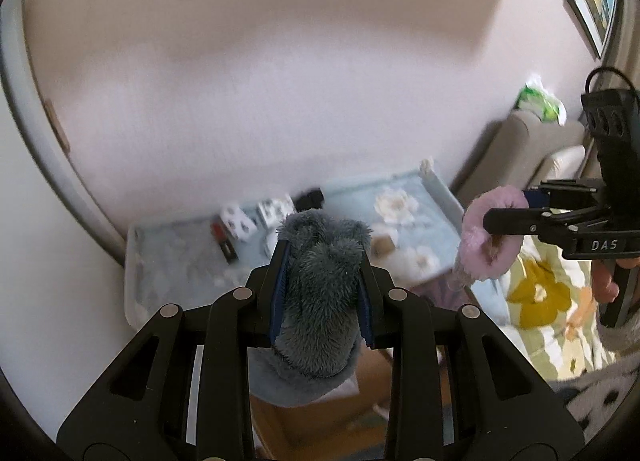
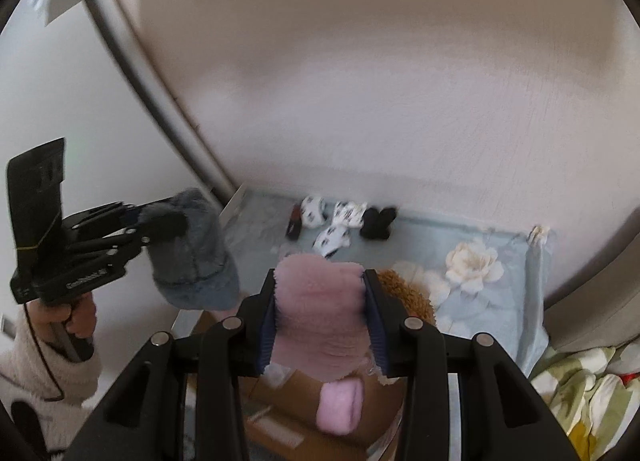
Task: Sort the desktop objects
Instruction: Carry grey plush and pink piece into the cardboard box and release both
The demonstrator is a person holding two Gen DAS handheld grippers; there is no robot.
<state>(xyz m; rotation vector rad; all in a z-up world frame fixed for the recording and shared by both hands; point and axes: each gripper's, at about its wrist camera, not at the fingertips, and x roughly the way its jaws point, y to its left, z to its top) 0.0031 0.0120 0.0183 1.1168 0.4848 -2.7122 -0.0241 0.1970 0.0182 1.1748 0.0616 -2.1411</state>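
Two fuzzy items lifted: my left gripper [image 1: 322, 285] clamps a grey slipper [image 1: 320, 301], my right gripper [image 2: 320, 301] a pink one [image 2: 320, 301]; socks [image 2: 336, 225] remain on the table [image 2: 500, 301], unsorted.

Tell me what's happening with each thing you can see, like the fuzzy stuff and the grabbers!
Left gripper: shut on the grey fuzzy hat, held in the air.
Grey fuzzy hat: squeezed, hanging off the table.
Right gripper: shut on the pink fuzzy item.
Pink fuzzy item: squeezed, dangling down.
White patterned socks: lying loose on the table.
Black socks: lying by the wall.
Cardboard box: open, below the grippers.
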